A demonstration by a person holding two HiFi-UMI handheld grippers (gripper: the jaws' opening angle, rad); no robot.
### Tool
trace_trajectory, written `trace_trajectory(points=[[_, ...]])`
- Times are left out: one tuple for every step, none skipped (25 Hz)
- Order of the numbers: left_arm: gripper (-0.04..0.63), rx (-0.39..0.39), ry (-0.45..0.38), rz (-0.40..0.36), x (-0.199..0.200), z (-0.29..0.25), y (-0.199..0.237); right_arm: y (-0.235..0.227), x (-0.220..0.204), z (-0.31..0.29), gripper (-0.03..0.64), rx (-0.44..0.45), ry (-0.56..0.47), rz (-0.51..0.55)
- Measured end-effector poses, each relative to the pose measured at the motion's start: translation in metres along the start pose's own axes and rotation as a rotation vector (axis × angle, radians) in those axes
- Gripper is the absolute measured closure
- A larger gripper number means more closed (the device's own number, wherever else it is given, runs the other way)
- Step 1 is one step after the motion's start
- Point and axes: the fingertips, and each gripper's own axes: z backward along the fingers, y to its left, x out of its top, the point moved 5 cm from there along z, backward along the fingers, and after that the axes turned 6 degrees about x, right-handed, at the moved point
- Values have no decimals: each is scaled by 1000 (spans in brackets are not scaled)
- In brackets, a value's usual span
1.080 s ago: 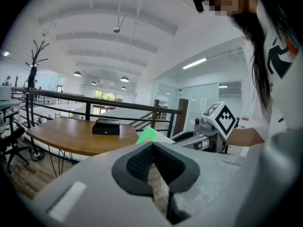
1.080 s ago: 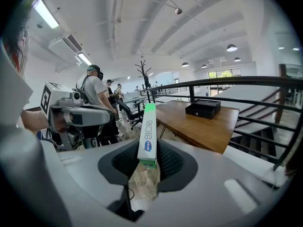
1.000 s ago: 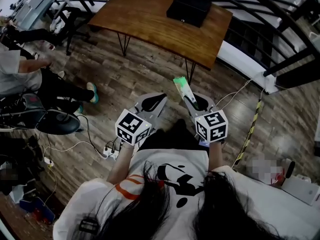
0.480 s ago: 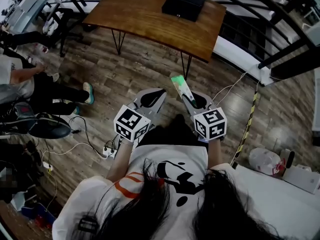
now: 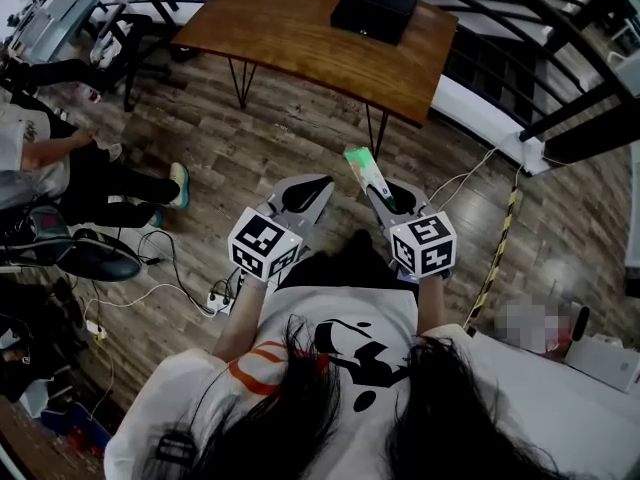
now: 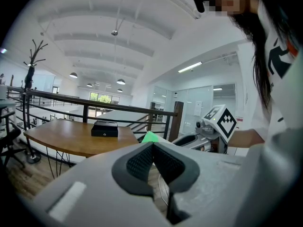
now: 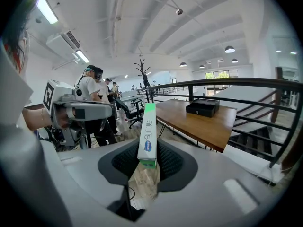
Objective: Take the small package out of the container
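My right gripper [image 5: 378, 189] is shut on a small green-and-white package [image 7: 147, 135], a slim box that sticks out forward past the jaws [image 5: 362, 168]. My left gripper [image 5: 302, 195] is shut with nothing between its jaws [image 6: 152, 148]. Both are held in front of my body, well short of the wooden table [image 5: 300, 38]. A black box-like container [image 5: 373, 12] sits on the table's far side; it also shows in the gripper views [image 6: 105, 128] [image 7: 202, 107].
The table stands on thin metal legs [image 5: 244, 86] over a wood floor. A black railing [image 5: 560, 38] runs behind and to the right. Seated people [image 5: 60, 168] and chairs are at the left. Cables and a power strip [image 5: 217, 301] lie on the floor.
The view has shifted slightly; the table and container sit a little further up-left than a second ago. Both grippers stay in about the same pose, the right still holding the package.
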Motion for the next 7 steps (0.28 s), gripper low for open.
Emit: trace_trajectory(points=[[595,1,0,0,1,-1,0,-1,1,0,495,0,0,1],[595,2,-1,-1,1,-1,0,-2,1,0,495,1,-1,1],[595,3,-2,-1,1,-2,-1,-4,1,1,495,1,-2,2],[595,4,-3,-1,2,-3,0,-5,2,1,495,2,-2,3],[595,6,-4,-1,2,-4,0,-6,2,1,495,2,-2,3],[595,7,-5,-1,3,-5,1,-7,3,0,495,2,-2,4],[595,8,-6,-1,3,-6,1,-9,3,0,495,2,-2,5]])
